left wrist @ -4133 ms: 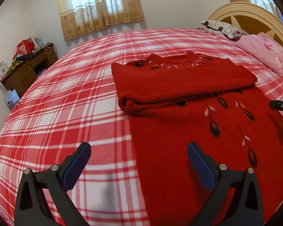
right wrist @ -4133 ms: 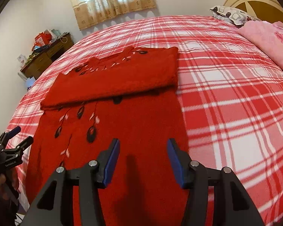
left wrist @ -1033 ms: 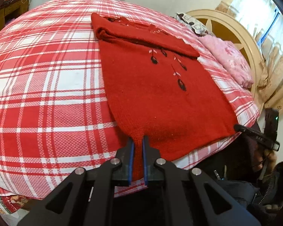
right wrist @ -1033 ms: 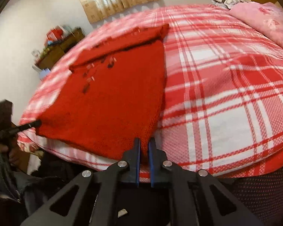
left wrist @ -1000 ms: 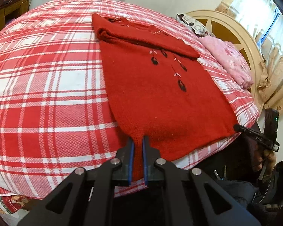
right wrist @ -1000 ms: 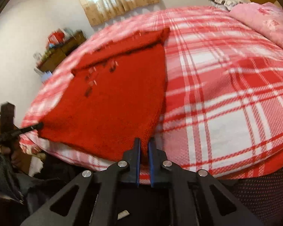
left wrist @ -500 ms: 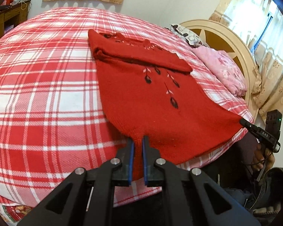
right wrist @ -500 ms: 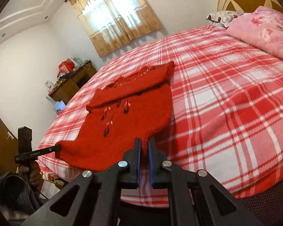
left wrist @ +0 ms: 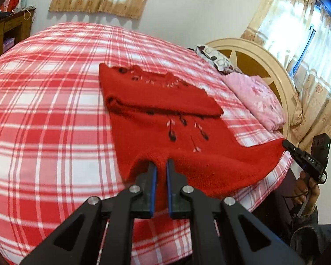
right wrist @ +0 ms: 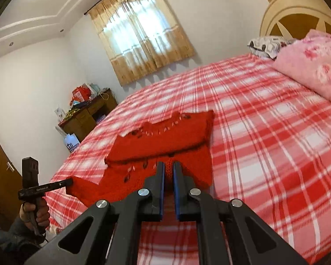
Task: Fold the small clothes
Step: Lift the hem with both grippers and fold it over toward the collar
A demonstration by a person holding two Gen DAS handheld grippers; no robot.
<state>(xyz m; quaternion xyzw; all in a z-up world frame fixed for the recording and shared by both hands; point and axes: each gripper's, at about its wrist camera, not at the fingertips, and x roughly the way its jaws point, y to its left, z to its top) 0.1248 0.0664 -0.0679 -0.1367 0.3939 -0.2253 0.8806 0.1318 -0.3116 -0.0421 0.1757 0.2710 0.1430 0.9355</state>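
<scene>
A red knit sweater (left wrist: 165, 119) with dark leaf motifs lies on the red plaid bed (left wrist: 44, 114), its top part folded over as a band at the far end. My left gripper (left wrist: 160, 167) is shut on the sweater's near left hem corner and holds it lifted off the bed. My right gripper (right wrist: 168, 167) is shut on the near right hem corner of the sweater (right wrist: 165, 141), also lifted. Each gripper shows in the other's view, the right one in the left wrist view (left wrist: 285, 143) and the left one in the right wrist view (right wrist: 69, 181), with the hem stretched between them.
A pink floral quilt (left wrist: 256, 97) and a patterned pillow (left wrist: 216, 59) lie by the round cream headboard (left wrist: 253, 59). A wooden desk (right wrist: 88, 114) with clutter stands at the wall under the curtained window (right wrist: 141, 37). The bed's near edge is just below both grippers.
Both grippers have risen and moved forward, lifting the sweater's hem off the bed toward the folded top. Four seconds ago both grippers were open above the sweater.
</scene>
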